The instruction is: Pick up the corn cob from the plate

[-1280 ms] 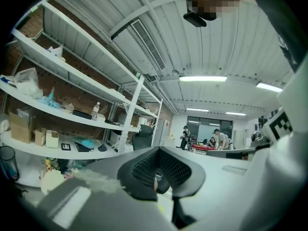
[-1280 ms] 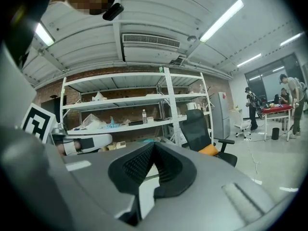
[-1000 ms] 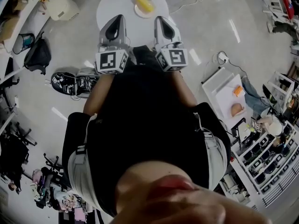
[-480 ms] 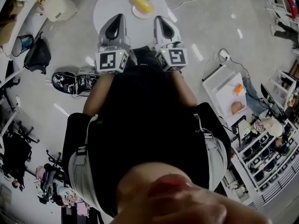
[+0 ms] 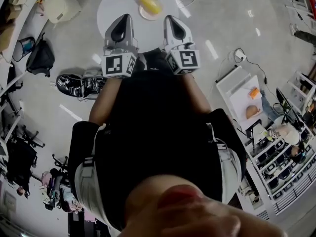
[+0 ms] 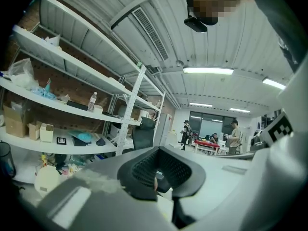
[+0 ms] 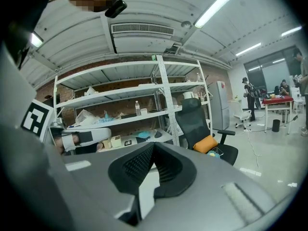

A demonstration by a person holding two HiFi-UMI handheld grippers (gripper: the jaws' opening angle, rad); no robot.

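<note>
While the corn cob (image 5: 149, 4) lies untouched on its plate (image 5: 147, 18) on the round table (image 5: 116, 5), the left gripper (image 5: 122, 21) and right gripper (image 5: 174, 21) hang clenched and empty, well short of it, so reaching, opening and grasping are all left to do.

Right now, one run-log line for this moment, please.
stage: before grasp | corn cob: on plate, untouched | left gripper: shut, empty | right gripper: shut, empty
</note>
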